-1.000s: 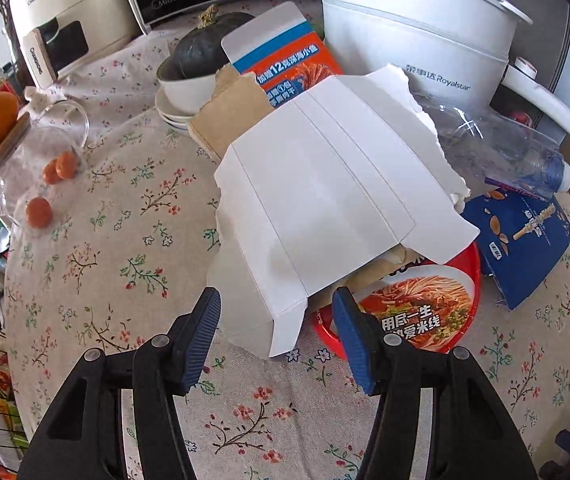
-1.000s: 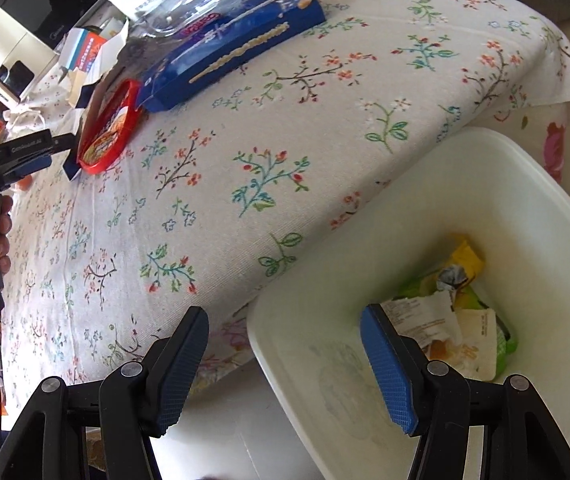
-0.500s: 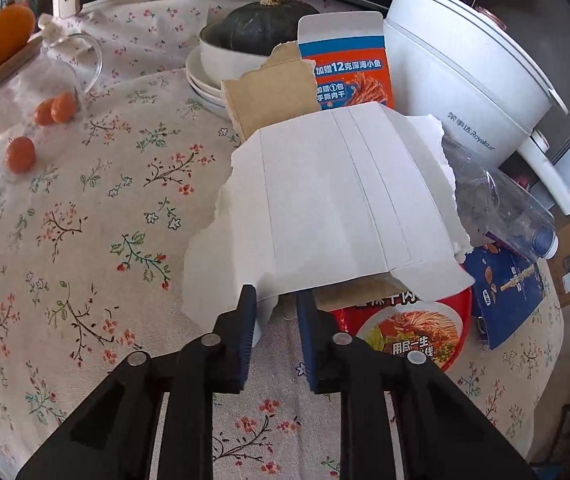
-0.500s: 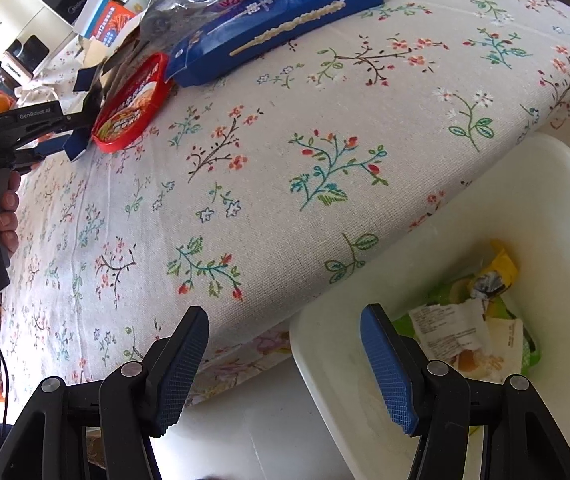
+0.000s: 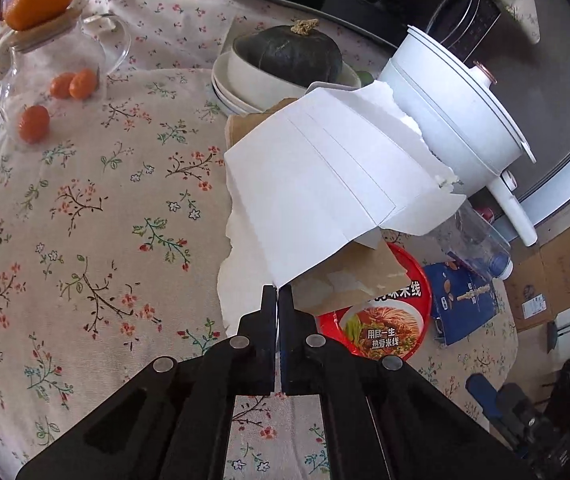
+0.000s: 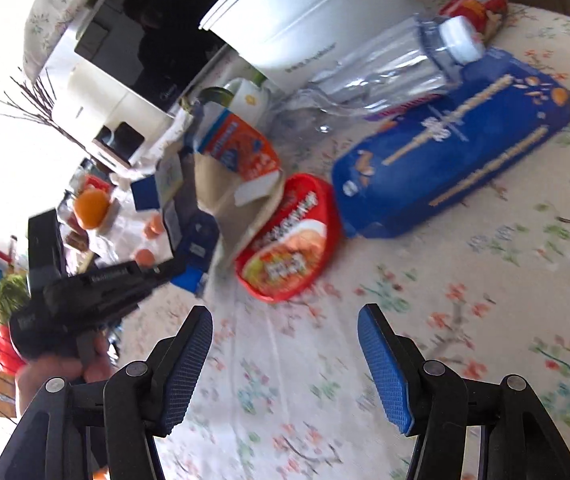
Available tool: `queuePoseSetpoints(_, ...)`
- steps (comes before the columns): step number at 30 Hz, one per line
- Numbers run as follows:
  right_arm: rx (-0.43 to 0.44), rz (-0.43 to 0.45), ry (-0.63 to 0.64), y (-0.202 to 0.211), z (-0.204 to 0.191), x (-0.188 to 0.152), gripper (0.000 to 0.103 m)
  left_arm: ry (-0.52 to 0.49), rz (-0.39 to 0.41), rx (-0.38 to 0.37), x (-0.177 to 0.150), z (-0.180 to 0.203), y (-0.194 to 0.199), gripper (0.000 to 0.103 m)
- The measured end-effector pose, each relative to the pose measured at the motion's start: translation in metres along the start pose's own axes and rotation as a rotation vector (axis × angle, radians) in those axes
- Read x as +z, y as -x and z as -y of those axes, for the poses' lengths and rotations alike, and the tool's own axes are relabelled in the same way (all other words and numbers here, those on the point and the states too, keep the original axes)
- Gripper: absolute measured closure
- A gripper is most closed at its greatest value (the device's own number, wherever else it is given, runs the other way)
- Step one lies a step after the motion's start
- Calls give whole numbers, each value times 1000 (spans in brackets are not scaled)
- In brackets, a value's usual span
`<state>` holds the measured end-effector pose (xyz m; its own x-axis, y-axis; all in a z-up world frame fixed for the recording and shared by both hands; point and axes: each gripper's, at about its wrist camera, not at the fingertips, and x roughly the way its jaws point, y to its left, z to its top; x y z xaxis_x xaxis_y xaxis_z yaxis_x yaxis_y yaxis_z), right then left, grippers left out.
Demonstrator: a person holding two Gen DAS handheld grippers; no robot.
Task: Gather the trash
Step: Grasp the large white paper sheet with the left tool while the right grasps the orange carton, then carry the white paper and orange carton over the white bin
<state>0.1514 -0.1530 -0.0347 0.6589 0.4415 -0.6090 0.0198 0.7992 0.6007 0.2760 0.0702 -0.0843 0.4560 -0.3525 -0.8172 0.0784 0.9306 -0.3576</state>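
Now clamped shut on torn white cardboard (image 5: 325, 184), left gripper (image 5: 277, 300), jaws spread a second ago.
Cardboard lifted above floral tablecloth (image 5: 85, 200), overlapping red noodle lid (image 5: 385, 328); right gripper (image 6: 285, 356) gaping, empty.

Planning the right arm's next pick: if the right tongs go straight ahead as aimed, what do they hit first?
Probably the red noodle lid, lying ahead of the open right tongs across bare tablecloth. The view is blurred, so depth is uncertain.

Left wrist view is reading sharp and evenly daylit — the white cardboard (image 5: 325, 184) is glaring slightly, fisheye corners darkening. Right wrist view is smearing with motion blur; the window side toward 9 o'clock is blowing out white — tablecloth (image 6: 465, 300) print softening.
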Motion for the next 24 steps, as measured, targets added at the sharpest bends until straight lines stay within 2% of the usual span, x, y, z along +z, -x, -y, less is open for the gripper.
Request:
queuePoseSetpoints(4,98,-49,-113,-55,-13,27,42,33,-10,-51,-2,-12,7,103)
queuePoseSetpoints(6,102,-82,-186,-77,-12,31,46,40,-17,-73,-2,-13,8,103)
queuePoseSetpoints(10,40,-78,-231,-108,-11,39,54,43,-23,-91,0,-13,9,103)
queuePoseSetpoints(12,-43,-56,-233,-119,-12,45,54,39,-27,-86,0,-13,11,103)
queuePoseSetpoints(14,-85,-50,-270,-128,-7,49,54,40,-25,-80,0,-15,13,103)
queuePoseSetpoints(17,-71,-56,-305,-139,-7,54,69,57,-26,-80,1,-19,16,103)
queuePoseSetpoints(18,-90,-65,-284,-141,-11,55,88,60,-26,-80,1,-20,18,103)
queuePoseSetpoints(19,-98,-69,-263,-141,-13,54,90,61,-26,-84,1,-21,21,103)
queuePoseSetpoints(22,-43,-33,-236,-125,-21,50,96,66,-7,-101,1,-22,36,103)
queuePoseSetpoints(24,-25,-13,-220,-108,-24,46,97,63,10,-110,-1,-21,49,103)
